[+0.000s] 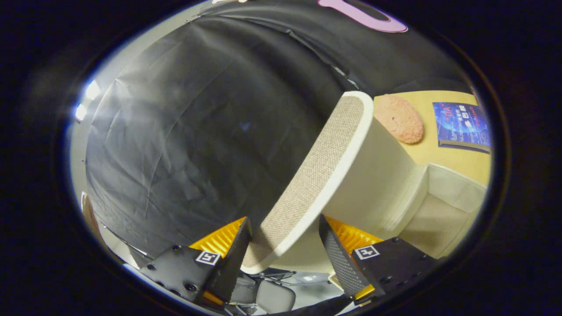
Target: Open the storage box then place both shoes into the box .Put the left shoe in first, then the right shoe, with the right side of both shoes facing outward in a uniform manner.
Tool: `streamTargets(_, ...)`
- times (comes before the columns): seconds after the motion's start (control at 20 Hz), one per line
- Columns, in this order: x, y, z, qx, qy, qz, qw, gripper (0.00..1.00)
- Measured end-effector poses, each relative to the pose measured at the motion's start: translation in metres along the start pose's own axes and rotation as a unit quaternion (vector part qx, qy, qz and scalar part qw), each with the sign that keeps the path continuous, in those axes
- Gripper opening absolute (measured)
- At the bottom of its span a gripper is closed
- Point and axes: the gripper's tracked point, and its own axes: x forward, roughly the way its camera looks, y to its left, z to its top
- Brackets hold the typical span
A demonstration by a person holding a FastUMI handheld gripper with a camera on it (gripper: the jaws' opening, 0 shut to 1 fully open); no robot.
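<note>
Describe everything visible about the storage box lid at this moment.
The lid is a flat panel covered outside in beige woven fabric, with a smooth cream rim and a plain cream inner face. It is swung up and tilted, still joined to the cream box body on the yellow table. Its free edge sits between the fingers of the hand-held gripper; both appear close against it, though firm contact is hard to confirm. The black cloth wall lies behind it.

The lid (320,175) of the storage box (439,210) stands tilted between the fingers (232,259), its edge touching both, above the tabletop (430,149).
</note>
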Motion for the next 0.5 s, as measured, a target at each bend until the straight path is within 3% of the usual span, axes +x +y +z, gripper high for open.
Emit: streamTargets(0.5,-0.005,-0.014,0.01,-0.011,-0.009,-0.036,0.999,0.94)
